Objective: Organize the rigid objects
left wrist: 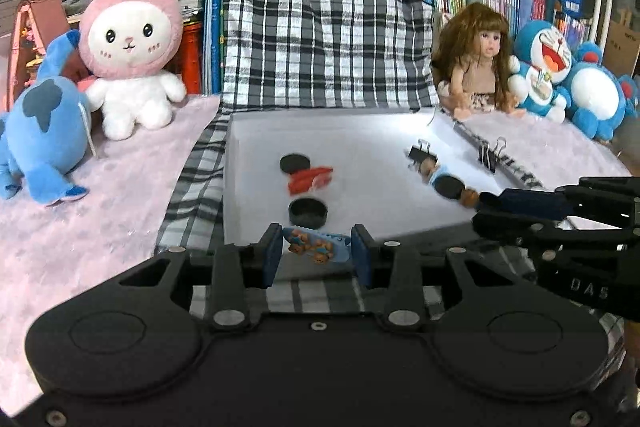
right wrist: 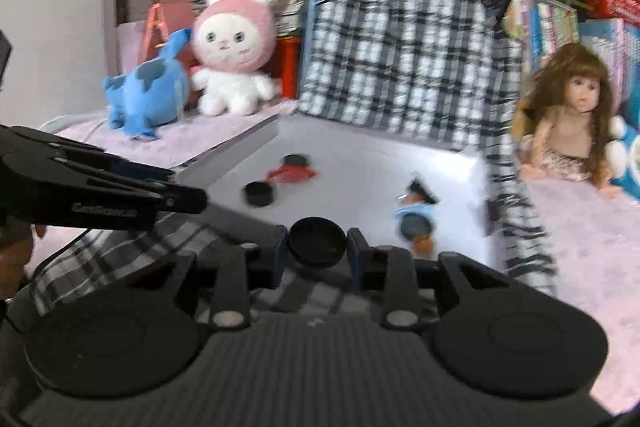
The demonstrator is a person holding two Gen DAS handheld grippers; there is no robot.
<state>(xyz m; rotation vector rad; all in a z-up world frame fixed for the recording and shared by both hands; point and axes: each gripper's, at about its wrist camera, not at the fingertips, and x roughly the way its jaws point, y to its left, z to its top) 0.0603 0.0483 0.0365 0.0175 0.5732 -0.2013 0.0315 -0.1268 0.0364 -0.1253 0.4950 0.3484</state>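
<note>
Two grippers clamped on small objects above a white tray on a pink-covered surface.

The left gripper (left wrist: 316,251) is closed on a small blue piece printed with bears (left wrist: 314,246), held just over the near edge of the white tray (left wrist: 360,139); the right gripper (right wrist: 316,249) is clamped on a black round cap (right wrist: 317,241) above the same edge. Inside the tray, two more black caps (left wrist: 307,213), a red piece (left wrist: 310,179), a small figure in blue (left wrist: 444,183) and a binder clip (left wrist: 420,151) are seen lying apart. A black-and-white checked cloth (left wrist: 320,39) is draped behind and under the tray. The surface is covered by a fuzzy pink blanket (left wrist: 100,219), on which a white rabbit plush (left wrist: 132,43), a blue plush (left wrist: 44,123), a long-haired doll (left wrist: 480,63) and blue cat plushes (left wrist: 556,67) are set. Stacked books and shelves are seen before dark windows.
</note>
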